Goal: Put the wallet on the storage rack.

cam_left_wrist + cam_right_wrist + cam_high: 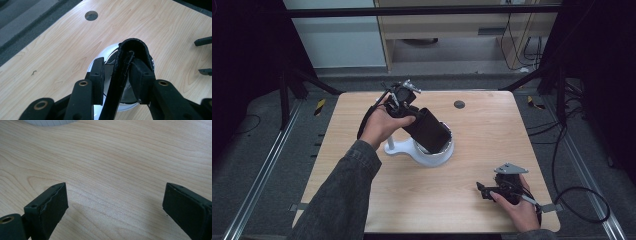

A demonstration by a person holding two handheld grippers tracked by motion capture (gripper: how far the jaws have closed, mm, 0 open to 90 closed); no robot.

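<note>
The black leather-like case (430,131) stands tilted with its lower end inside the white round holder (443,154) near the middle of the surface (492,135). Its long axis runs from upper left down to lower right in the high view, slanting away from the person's left hand (382,125). Its upper part lies between the pads of the left tongs (416,119). In the left gripper view the case's folded edge (131,48) rises past the tips; one pad (140,72) touches it and the other pad (98,72) stands just clear, so the left tongs (117,68) are parted round the case and not clamped on it. The holder's rim (96,61) shows directly beneath.

The left hand is by far the nearer. The right tongs (483,190) rest low on the surface near its front right corner, well apart from the holder, with jaws wide apart and nothing but bare wood between them (115,202)
</note>
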